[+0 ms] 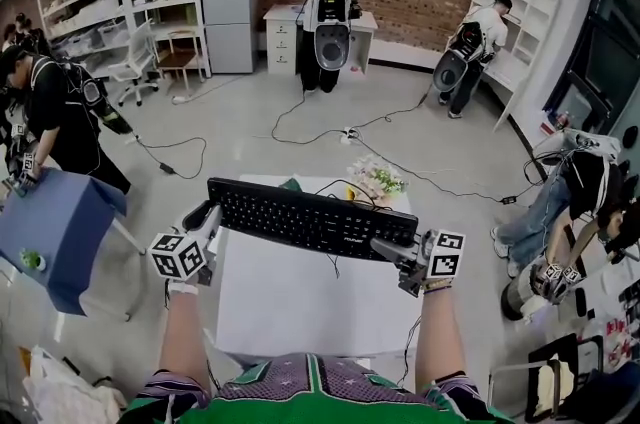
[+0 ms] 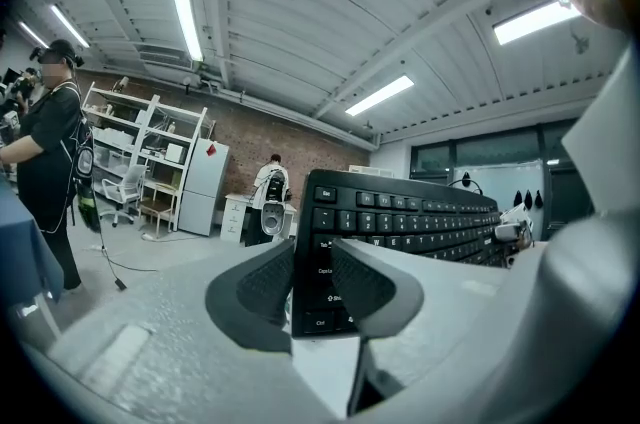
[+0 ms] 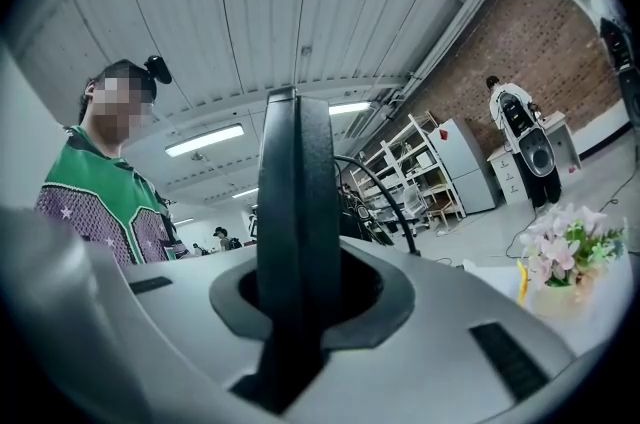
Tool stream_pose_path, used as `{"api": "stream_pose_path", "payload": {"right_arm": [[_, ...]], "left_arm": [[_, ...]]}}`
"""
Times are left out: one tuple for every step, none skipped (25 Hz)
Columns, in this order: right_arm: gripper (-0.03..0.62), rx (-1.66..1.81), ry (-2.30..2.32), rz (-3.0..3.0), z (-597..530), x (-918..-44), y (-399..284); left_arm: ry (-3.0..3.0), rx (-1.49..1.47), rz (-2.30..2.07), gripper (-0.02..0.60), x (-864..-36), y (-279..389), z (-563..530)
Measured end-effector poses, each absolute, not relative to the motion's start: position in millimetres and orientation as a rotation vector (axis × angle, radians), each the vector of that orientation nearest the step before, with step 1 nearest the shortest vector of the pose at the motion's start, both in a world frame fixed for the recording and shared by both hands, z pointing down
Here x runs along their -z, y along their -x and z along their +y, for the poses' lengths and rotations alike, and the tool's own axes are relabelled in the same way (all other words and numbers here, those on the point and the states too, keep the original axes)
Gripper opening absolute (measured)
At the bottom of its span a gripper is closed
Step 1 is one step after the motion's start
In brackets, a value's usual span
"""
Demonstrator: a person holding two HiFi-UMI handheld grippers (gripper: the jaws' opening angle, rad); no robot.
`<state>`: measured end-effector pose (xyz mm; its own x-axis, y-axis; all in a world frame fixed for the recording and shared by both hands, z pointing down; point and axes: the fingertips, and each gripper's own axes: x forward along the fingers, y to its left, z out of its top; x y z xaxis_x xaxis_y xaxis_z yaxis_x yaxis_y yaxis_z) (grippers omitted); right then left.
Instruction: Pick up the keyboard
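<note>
Black keyboard (image 1: 312, 218) held over the white table (image 1: 300, 312), head view: left gripper (image 1: 207, 218) and right gripper (image 1: 392, 251) each clamp an end | left gripper view: pads (image 2: 365, 287) pinch just the corner keys, could pivot loose | right gripper view: jaws bite thin edge, trailing cable (image 3: 385, 192) might snag; grip depth probably shallow, underside hidden.

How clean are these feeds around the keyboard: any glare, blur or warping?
Head view: evenly lit, keyboard sharp, room bowed by fisheye. Left gripper view: ceiling lights blown out, keys readable, black corners. Right gripper view: keyboard end-on, a dark backlit silhouette with no detail.
</note>
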<state>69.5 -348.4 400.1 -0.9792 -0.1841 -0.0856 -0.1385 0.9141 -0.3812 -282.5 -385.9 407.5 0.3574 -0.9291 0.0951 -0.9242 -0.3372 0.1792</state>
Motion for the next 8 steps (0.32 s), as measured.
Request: {"api": "stream_pose_path", "payload": {"right_arm": [[0.077,0.578,0.250,2.955,-348.2,-401.6,-69.1],[0.077,0.580,0.251,2.955,-348.2,-402.9,-68.7],[0.077,0.584,0.251,2.954,-348.5,-403.6,-68.5],[0.077,0.589,0.251,2.952,-349.1,-403.7,-68.8],[0.077,0.593,0.249,2.950,-350.1,-403.2,-69.5],[0.077,0.597,0.247,2.949,-351.2,-402.1,-70.5],[0.077,0.601,0.245,2.948,-352.3,-400.9,-71.6],[0.077,0.605,0.242,2.947,-353.4,-399.6,-72.8]], "left_arm": [[-2.414,0.034,-1.673,0.115,-409.3,282.9,-386.0],[-2.412,0.032,-1.672,0.115,-410.5,283.2,-386.2],[-2.411,0.030,-1.672,0.115,-410.9,283.4,-386.5],[-2.410,0.028,-1.673,0.115,-410.7,283.1,-386.8],[-2.408,0.027,-1.674,0.115,-409.9,282.5,-387.2],[-2.405,0.026,-1.676,0.115,-408.7,281.6,-387.8],[-2.403,0.026,-1.677,0.115,-407.3,280.6,-388.3],[-2.400,0.025,-1.679,0.115,-406.0,279.6,-388.9]]}}
